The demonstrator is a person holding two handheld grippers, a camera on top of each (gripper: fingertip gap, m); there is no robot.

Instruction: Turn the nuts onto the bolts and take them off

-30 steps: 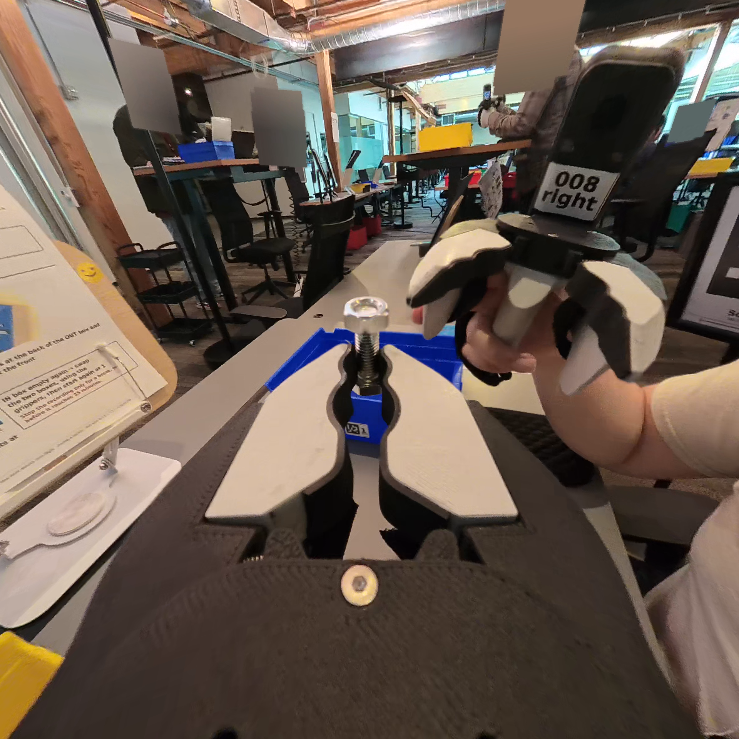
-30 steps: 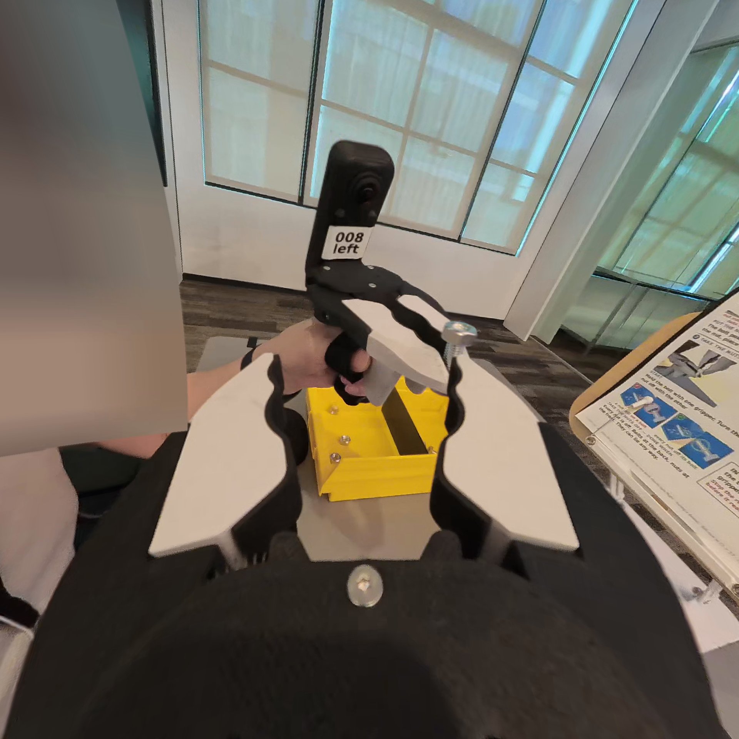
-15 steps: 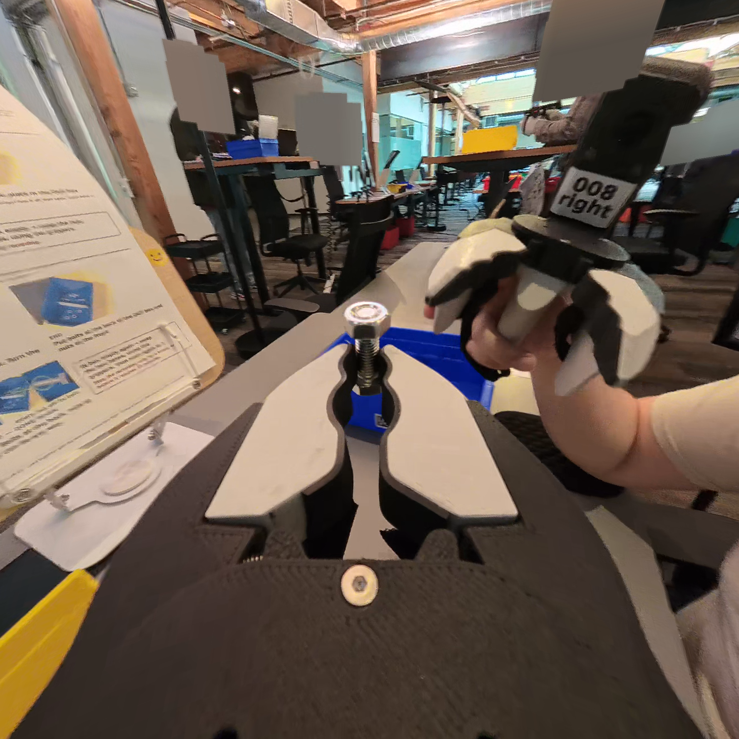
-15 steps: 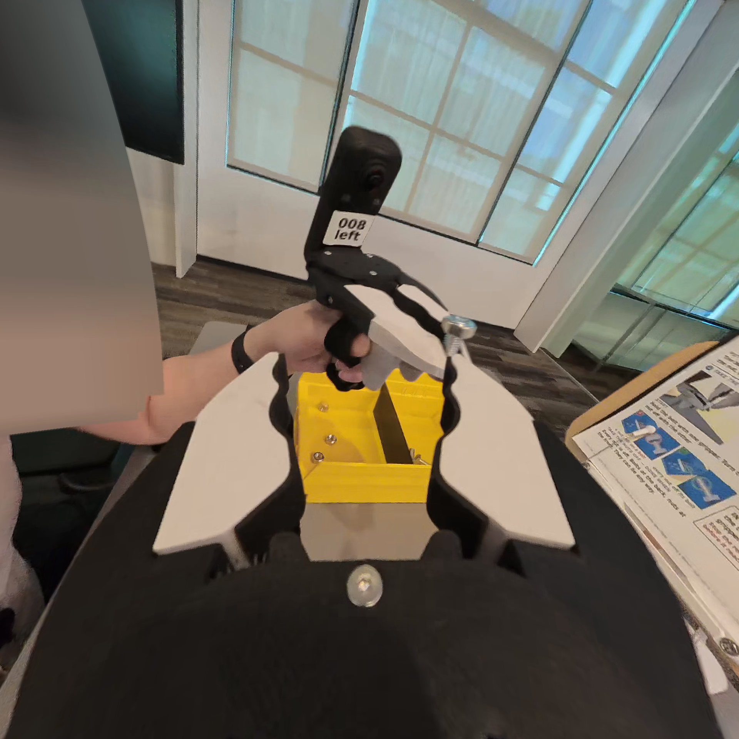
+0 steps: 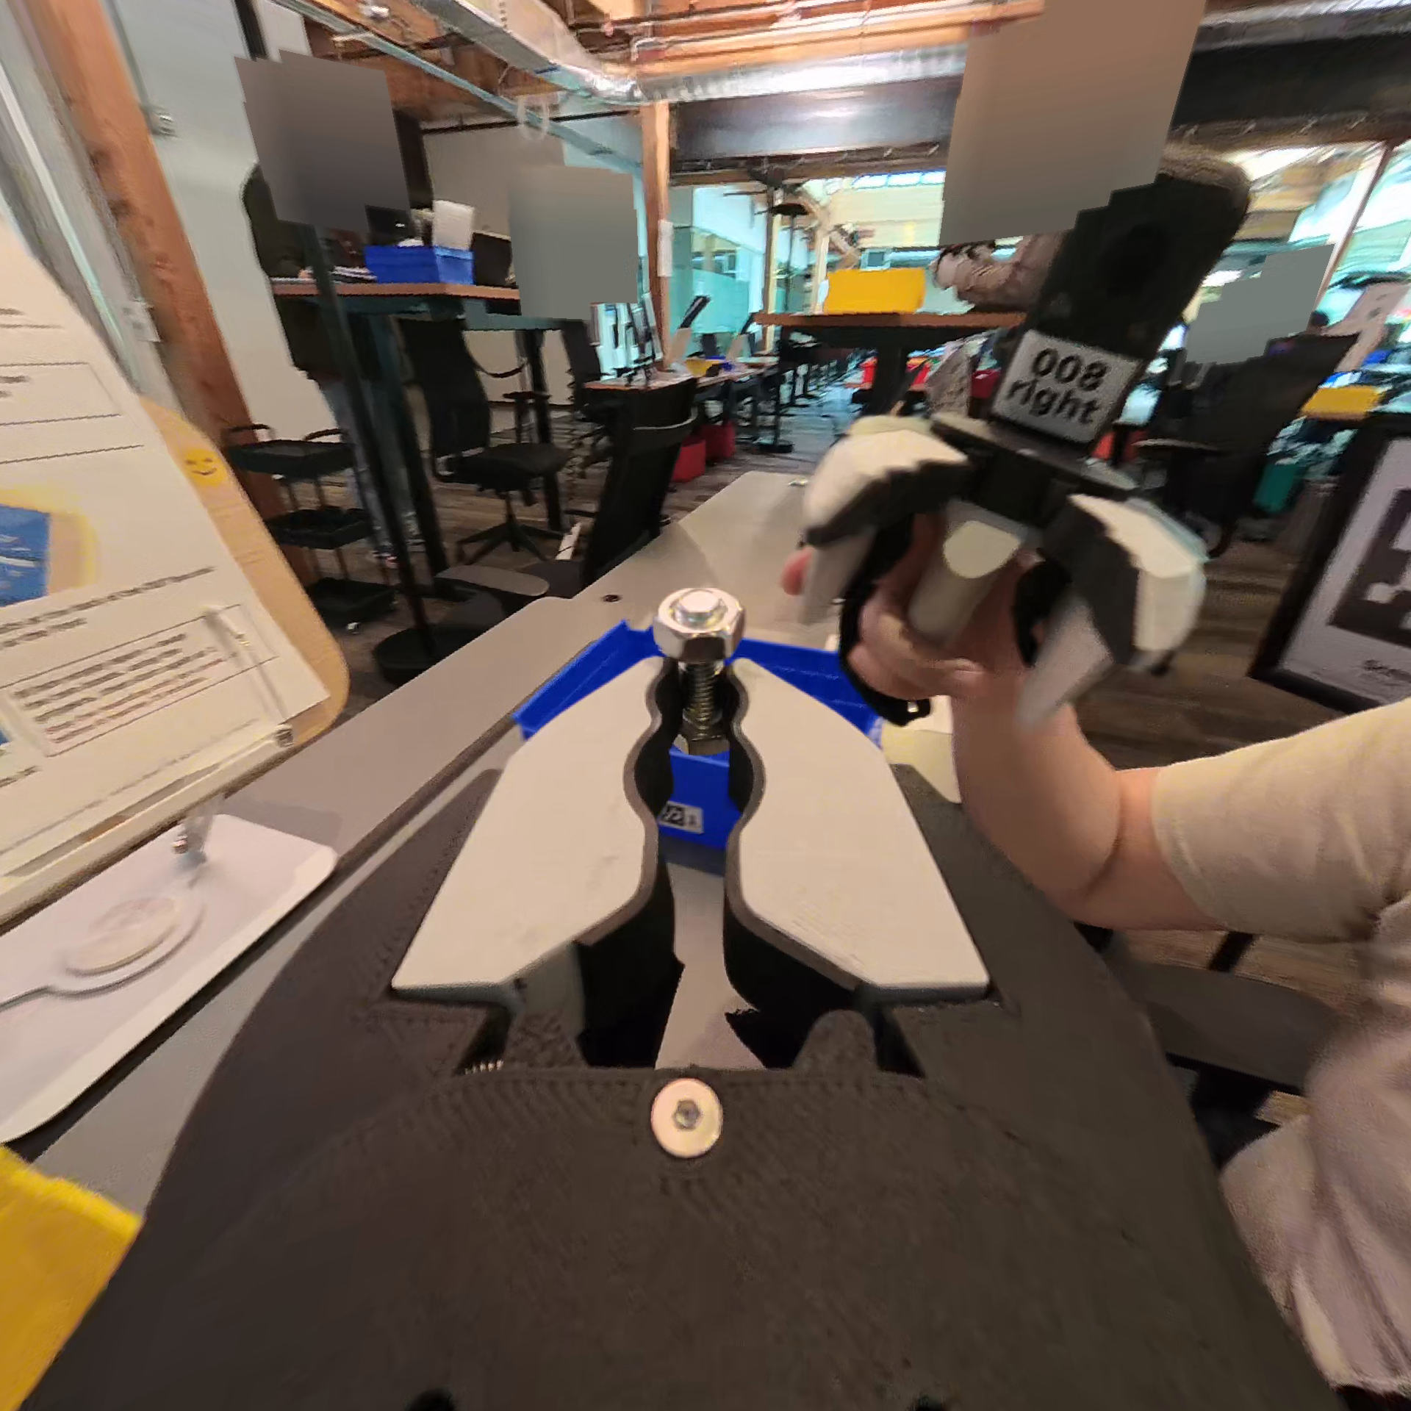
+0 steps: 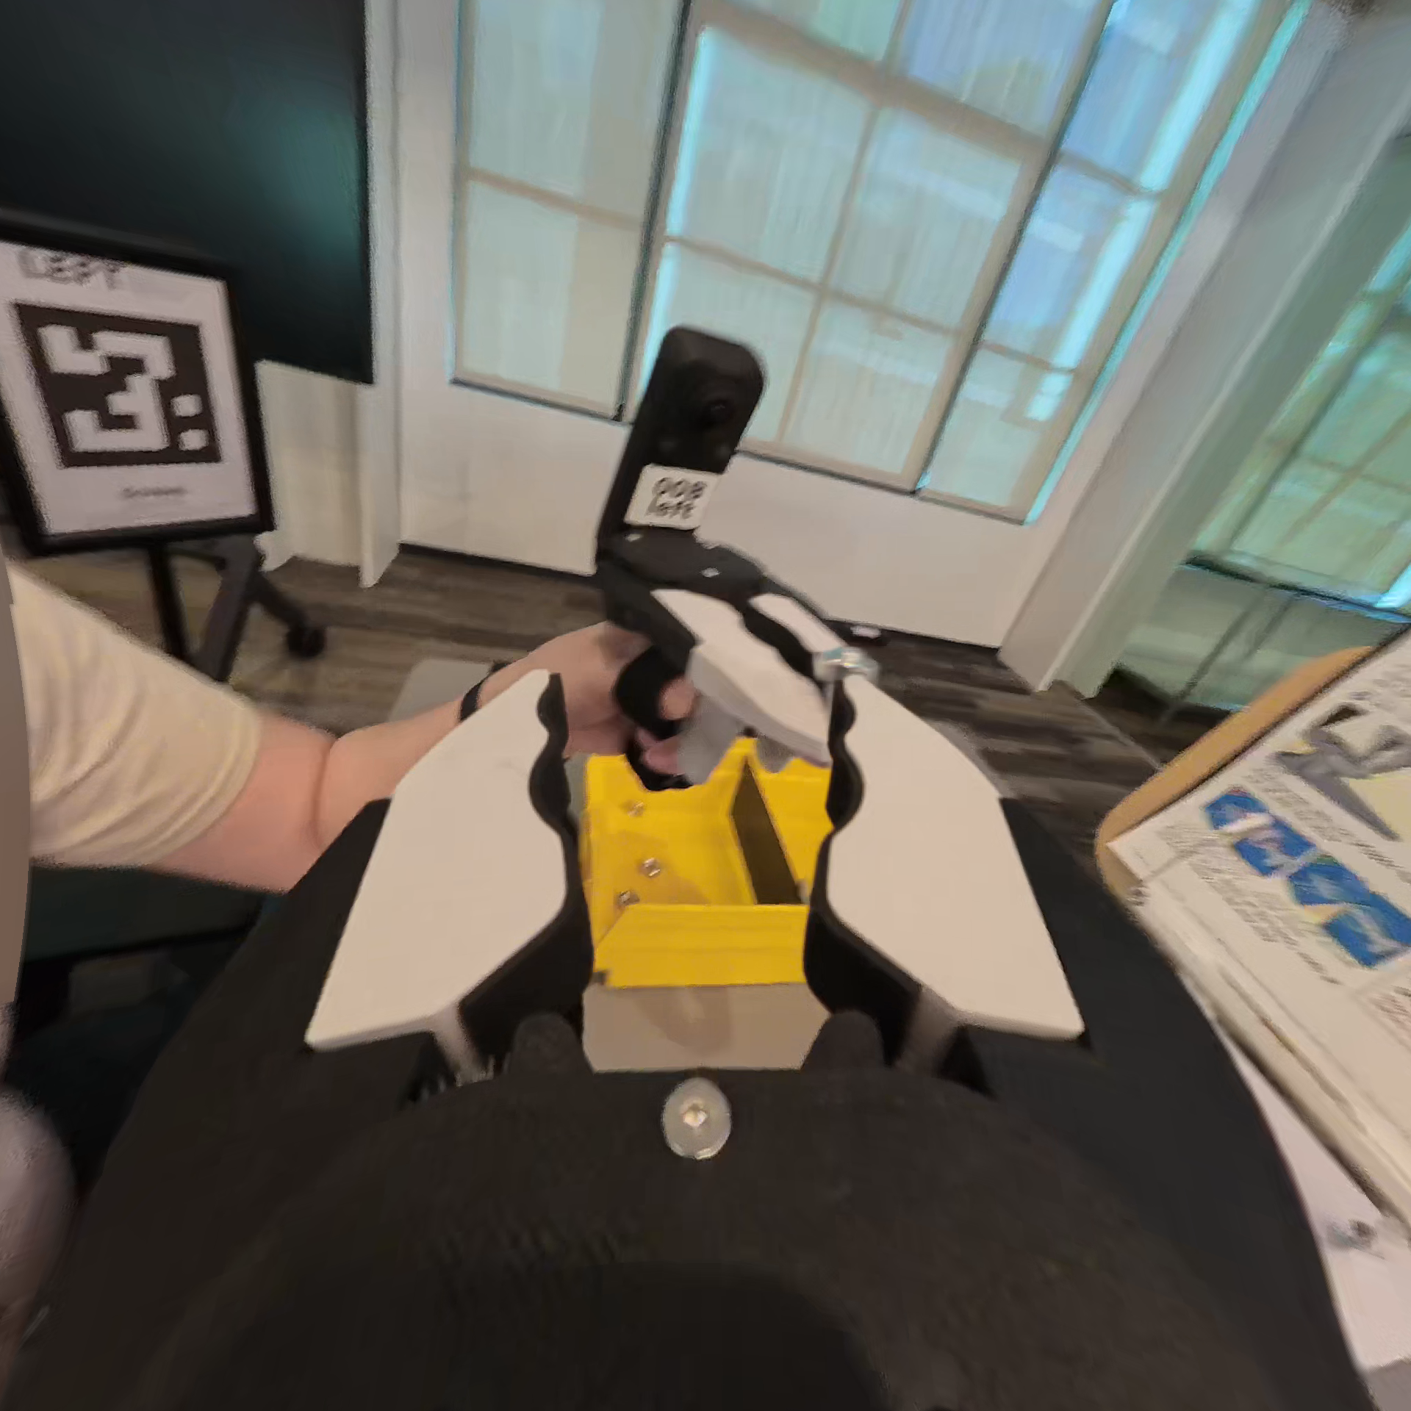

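My left gripper (image 5: 699, 687) is shut on the threaded shank of a silver bolt (image 5: 699, 687) and holds it upright above the table. A hex nut (image 5: 699, 630) sits at the bolt's top end. My right gripper (image 6: 693, 679) is open and empty. In the left wrist view it (image 5: 924, 657) hangs to the right of the bolt, apart from it. In the right wrist view the left gripper (image 6: 763, 672) and the bolt (image 6: 844, 660) show just past my right fingertip (image 6: 847, 710).
A blue bin (image 5: 794, 672) stands on the grey table (image 5: 427, 733) behind the bolt. A yellow bin (image 6: 702, 947) holds several small nuts (image 6: 649, 863). An instruction board (image 5: 114, 611) stands at the left. A black-and-white marker sign (image 6: 114, 397) stands behind.
The left gripper has kept its hold on the bolt. The right gripper has stayed open and swung left, which brings the marker sign into its view.
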